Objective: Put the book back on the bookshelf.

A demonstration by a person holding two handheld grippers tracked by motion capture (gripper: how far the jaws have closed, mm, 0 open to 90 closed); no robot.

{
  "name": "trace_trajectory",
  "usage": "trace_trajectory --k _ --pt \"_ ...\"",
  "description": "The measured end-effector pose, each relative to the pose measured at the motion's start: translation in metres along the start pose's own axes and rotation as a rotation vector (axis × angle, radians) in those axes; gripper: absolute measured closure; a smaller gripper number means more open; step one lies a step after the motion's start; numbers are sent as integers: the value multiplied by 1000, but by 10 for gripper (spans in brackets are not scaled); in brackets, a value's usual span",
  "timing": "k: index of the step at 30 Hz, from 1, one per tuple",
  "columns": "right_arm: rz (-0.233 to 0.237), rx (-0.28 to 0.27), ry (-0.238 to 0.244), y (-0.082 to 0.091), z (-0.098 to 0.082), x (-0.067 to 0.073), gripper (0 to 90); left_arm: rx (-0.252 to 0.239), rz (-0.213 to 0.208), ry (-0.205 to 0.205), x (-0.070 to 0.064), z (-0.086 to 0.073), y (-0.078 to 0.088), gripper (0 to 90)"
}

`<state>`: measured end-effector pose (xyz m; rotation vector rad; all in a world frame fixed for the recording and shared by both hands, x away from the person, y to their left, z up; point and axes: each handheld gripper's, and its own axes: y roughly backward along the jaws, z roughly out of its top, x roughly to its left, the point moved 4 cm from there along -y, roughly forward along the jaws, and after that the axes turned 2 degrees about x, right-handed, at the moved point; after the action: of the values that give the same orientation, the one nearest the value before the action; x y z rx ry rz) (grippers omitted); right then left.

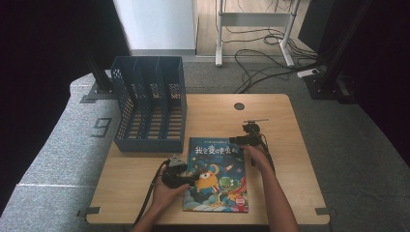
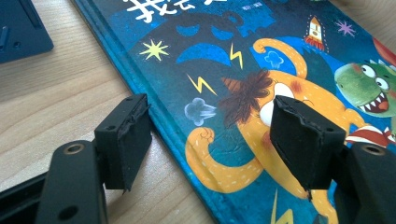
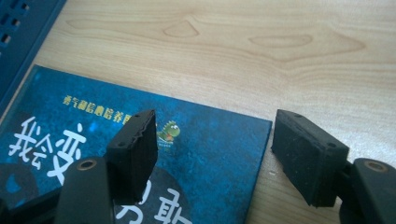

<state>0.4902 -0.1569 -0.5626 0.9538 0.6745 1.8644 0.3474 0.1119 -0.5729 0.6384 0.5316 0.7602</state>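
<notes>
Currently both grippers are bracketing the book (image 1: 216, 175), which is lying flat on the table (image 1: 285, 159) near the rack (image 1: 150, 104). The left gripper (image 2: 212, 140) is straddling its left edge, the right gripper (image 3: 215, 154) its far right corner (both released, nothing clamped). Next, presumably: closing on the edges, lifting evenly.

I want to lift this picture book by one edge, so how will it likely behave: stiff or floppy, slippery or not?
The picture book looks thin, lying flat on the table, so it would probably sag when lifted by one edge. Its cover looks glossy, so it may slide when pushed. The left claw straddles its long edge, open.
</notes>
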Motion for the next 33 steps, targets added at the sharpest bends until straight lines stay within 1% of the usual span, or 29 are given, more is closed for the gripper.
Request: trace_trajectory --k 1,3,4,8,10,14,16,17,20,24,29,30,31,33 --pt "8 -2 -5 0 0 1 290 0 0 -1 0 0 0 291" --pt "-5 -1 8 -1 0 2 281 0 0 -1 0 0 0 290" --pt "-5 0 3 -1 0 3 277 0 -1 -1 0 0 0 290" --pt "37 -7 -69 1 1 -2 305 1 2 -4 0 0 0 293" --pt "50 -8 -79 2 1 -4 321 1 1 -3 0 0 0 293" --pt "56 -2 -72 3 0 -4 325 1 0 -3 0 0 0 293" --pt "62 -3 -80 4 0 -4 329 0 -1 0 0 0 0 294" --pt "67 0 -85 5 0 -5 339 0 -2 1 0 0 0 293" --pt "70 -2 -81 6 -1 -6 362 1 -7 5 1 0 0 293" --pt "92 2 -91 8 -2 -7 382 -3 -9 8 1 0 0 293" --pt "111 20 -78 10 -9 -7 399 -12 -3 13 1 0 0 287" --pt "116 14 -73 10 -10 -7 405 -15 -4 17 1 0 0 287" --pt "123 14 -81 11 -12 -7 407 -15 -5 17 2 0 0 287" --pt "136 25 -77 13 -14 -8 407 -16 -7 20 2 0 0 287"
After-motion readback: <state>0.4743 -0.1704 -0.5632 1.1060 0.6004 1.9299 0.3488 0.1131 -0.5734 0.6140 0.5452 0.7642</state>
